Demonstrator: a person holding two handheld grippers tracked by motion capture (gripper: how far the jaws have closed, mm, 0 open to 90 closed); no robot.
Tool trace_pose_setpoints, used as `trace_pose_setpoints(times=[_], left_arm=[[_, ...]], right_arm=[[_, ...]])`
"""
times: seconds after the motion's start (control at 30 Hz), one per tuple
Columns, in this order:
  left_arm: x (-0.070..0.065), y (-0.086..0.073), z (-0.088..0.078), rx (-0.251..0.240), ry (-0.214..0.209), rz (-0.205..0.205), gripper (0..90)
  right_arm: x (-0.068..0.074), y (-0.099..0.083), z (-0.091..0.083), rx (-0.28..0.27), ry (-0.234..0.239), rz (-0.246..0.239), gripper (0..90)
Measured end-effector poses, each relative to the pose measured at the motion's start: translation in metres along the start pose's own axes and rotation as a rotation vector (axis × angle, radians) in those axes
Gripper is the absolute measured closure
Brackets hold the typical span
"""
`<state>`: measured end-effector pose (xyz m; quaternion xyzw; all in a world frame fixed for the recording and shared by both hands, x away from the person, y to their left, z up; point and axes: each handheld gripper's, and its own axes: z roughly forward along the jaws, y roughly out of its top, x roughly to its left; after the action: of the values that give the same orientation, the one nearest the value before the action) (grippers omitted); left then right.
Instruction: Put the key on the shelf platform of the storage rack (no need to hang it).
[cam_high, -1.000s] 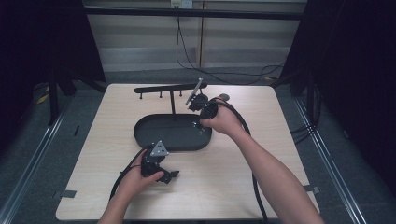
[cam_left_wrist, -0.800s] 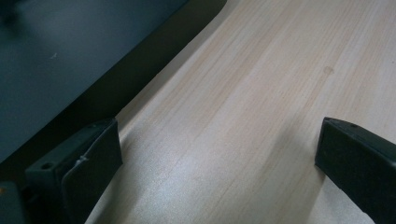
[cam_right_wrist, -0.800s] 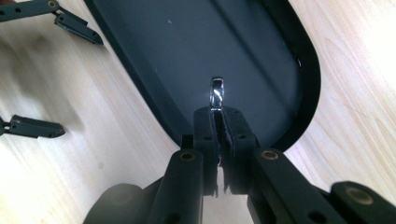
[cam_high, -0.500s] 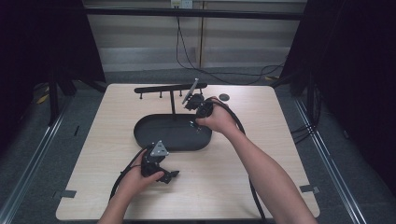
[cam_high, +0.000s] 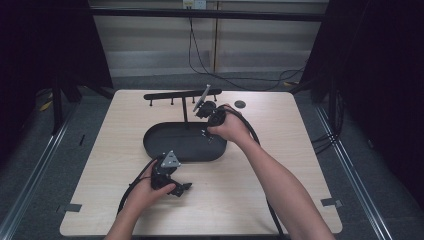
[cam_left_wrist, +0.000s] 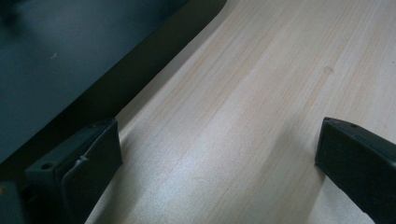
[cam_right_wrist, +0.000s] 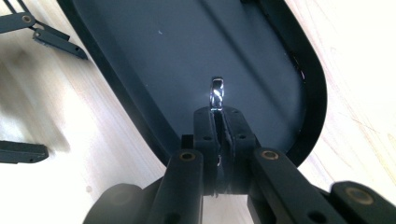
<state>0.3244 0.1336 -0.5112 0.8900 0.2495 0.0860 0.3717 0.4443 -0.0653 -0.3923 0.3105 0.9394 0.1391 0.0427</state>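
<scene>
Since a second ago, the right gripper (cam_high: 206, 112) has shifted slightly left over the black oval tray (cam_high: 165, 145) on the table (cam_high: 280, 165). Its jaws are clenched on a small silver ring (cam_right_wrist: 217, 93), held above the tray's floor. Near the tray's front rim, the left gripper (cam_high: 182, 188) rests on the table with jaws spread, grasping nothing.

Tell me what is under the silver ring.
The silver ring, pinched in the right hand-held gripper, hangs over the black tray; its lower part is covered by the jaws.

The high view looks forward and down on the whole bench (cam_high: 280, 200). Both gripper views sit close above it, sharing the black tray (cam_high: 165, 150) (cam_left_wrist: 56, 51) (cam_right_wrist: 154, 51): at 10 o'clock from the left, 12 o'clock from the right.
</scene>
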Motion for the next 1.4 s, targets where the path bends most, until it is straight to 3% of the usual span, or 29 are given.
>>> trace_pose_setpoints(times=[0.73,1.4], left_arm=[[0.000,0.000,0.000,0.001,0.000,0.001,0.0],[0.000,0.000,0.000,0.000,0.003,0.000,0.0]], right_arm=[[-0.002,0.006,0.018,-0.013,-0.015,0.003,86.2],[-0.011,0.000,0.041,-0.021,-0.015,0.046,86.2]])
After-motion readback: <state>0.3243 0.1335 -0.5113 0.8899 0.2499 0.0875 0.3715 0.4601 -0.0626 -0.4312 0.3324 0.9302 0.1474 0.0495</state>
